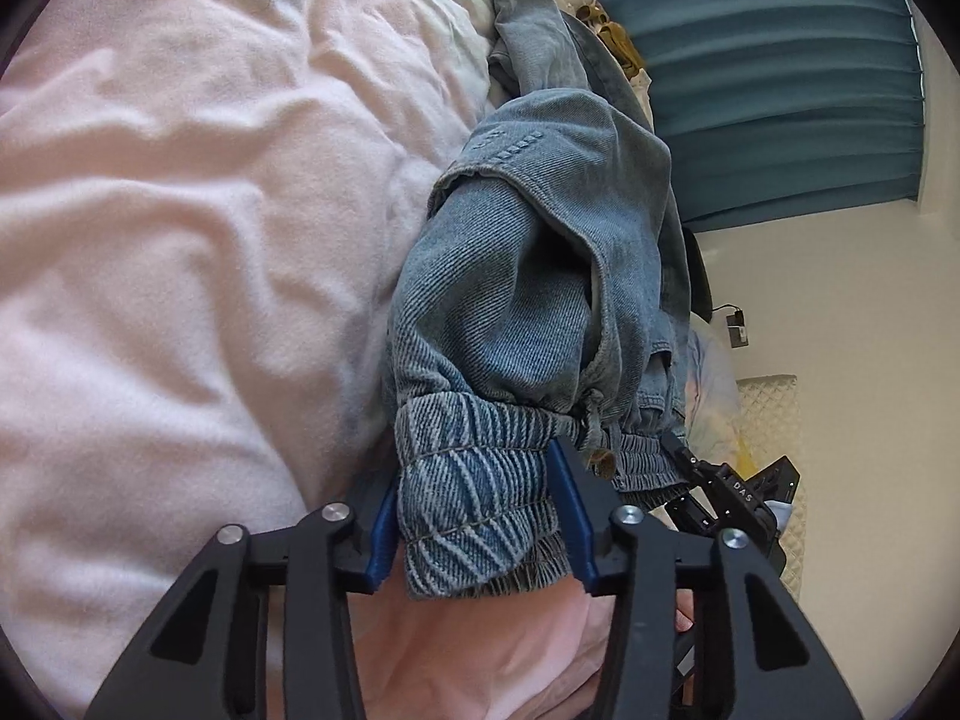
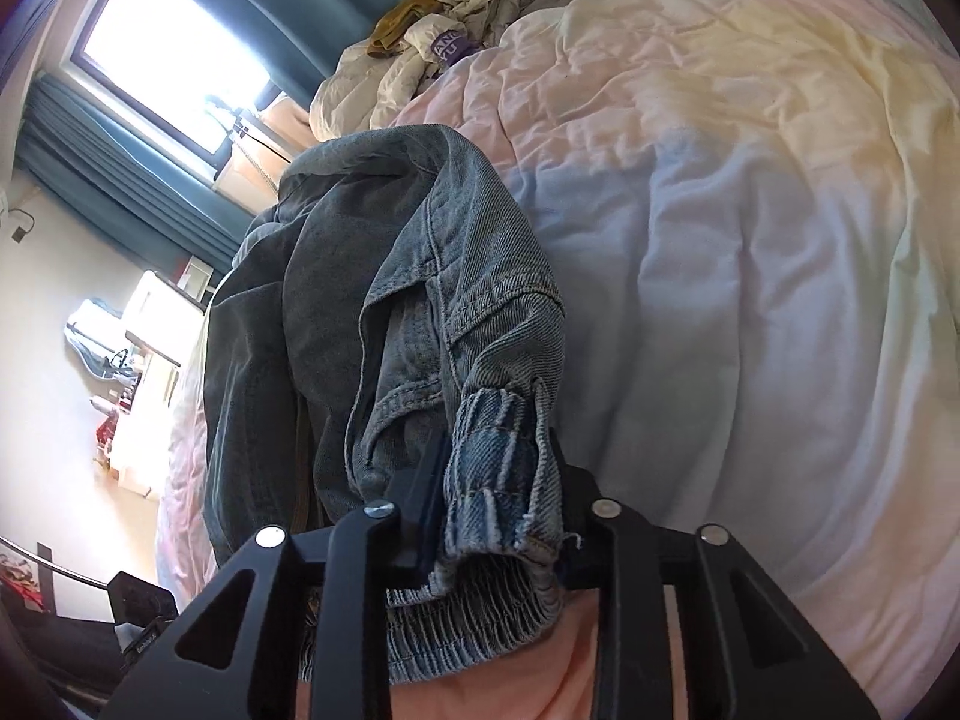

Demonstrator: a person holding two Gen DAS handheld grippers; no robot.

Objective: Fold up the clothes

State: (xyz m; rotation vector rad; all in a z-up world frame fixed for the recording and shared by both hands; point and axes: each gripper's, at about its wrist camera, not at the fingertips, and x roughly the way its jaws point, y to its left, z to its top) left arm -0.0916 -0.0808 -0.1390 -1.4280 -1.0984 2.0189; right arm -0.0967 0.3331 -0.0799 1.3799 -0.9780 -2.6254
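A pair of light blue denim trousers (image 1: 540, 276) with an elastic waistband hangs bunched above the pale pink blanket (image 1: 180, 210). My left gripper (image 1: 480, 516) is shut on one end of the waistband, its blue pads pressing the gathered elastic. My right gripper (image 2: 501, 504) is shut on the other end of the waistband, with the trousers (image 2: 372, 276) hanging in folds beyond it. The right gripper also shows in the left wrist view (image 1: 720, 492), at the waistband's far end. The legs trail away across the bed.
A heap of white and mustard clothes (image 2: 432, 30) lies at the far end of the bed (image 2: 750, 210). Teal curtains (image 1: 780, 60) and a bright window (image 2: 174, 54) stand beyond it. A white wall and a small table with items (image 2: 132, 372) are to the side.
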